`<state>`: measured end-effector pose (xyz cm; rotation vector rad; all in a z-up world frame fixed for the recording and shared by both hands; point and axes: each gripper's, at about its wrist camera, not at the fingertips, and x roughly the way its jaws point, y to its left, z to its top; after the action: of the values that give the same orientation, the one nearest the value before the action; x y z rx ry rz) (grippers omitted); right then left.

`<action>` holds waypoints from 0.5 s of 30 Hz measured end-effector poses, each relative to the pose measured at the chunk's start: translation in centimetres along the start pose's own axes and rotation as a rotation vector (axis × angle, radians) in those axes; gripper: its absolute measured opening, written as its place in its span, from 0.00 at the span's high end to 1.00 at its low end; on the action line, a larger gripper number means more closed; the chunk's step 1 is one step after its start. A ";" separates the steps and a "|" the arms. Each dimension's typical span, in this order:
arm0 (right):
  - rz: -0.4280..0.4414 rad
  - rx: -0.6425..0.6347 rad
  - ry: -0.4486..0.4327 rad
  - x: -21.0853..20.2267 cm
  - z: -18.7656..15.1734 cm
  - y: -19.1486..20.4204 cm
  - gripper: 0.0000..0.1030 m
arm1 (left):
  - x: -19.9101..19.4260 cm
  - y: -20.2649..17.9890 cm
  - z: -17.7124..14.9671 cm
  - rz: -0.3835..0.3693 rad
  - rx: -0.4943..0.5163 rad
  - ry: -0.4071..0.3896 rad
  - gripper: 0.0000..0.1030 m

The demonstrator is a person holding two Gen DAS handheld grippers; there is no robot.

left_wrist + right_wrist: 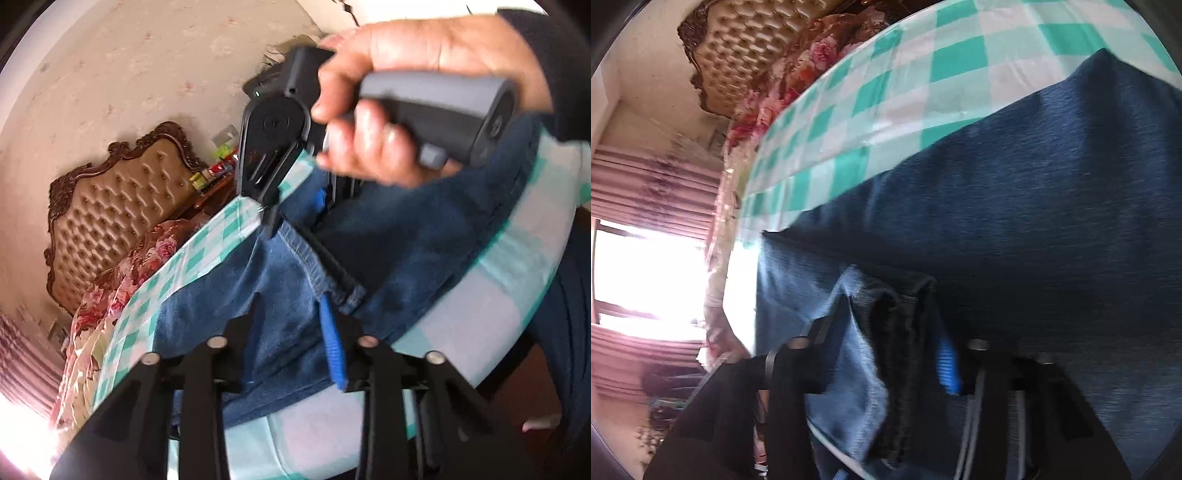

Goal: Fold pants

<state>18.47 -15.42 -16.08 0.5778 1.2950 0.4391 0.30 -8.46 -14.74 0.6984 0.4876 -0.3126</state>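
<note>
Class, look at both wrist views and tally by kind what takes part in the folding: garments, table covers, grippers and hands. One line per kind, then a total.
Jeans: 1
Checked cloth: 1
Grippers: 2, left gripper and right gripper
Hand: 1
Total: 5

I note a green-checked cloth covering the work surface. Behind it I see a tufted headboard, a floral bedspread, small packets on a shelf, and striped curtains beside a bright window.
</note>
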 end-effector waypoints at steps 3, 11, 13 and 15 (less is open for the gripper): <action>-0.006 -0.015 -0.001 -0.2 -0.3 -0.3 0.68 | 0.7 -1.4 -0.4 -0.044 0.080 0.023 0.76; 0.081 0.011 0.002 -0.3 -0.3 -0.5 0.41 | 1.3 -2.6 -1.1 -0.092 0.089 0.066 0.91; 0.102 0.032 0.002 -0.2 -0.2 -0.5 0.38 | 1.3 -3.0 -1.5 -0.077 0.113 0.070 0.92; 0.079 0.019 -0.006 -0.1 -0.2 0.0 0.38 | 1.5 -2.8 -1.5 -0.074 0.091 0.066 0.92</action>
<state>18.25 -15.42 -16.03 0.6471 1.2753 0.4905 -0.11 -9.61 -18.05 0.7817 0.5655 -0.3841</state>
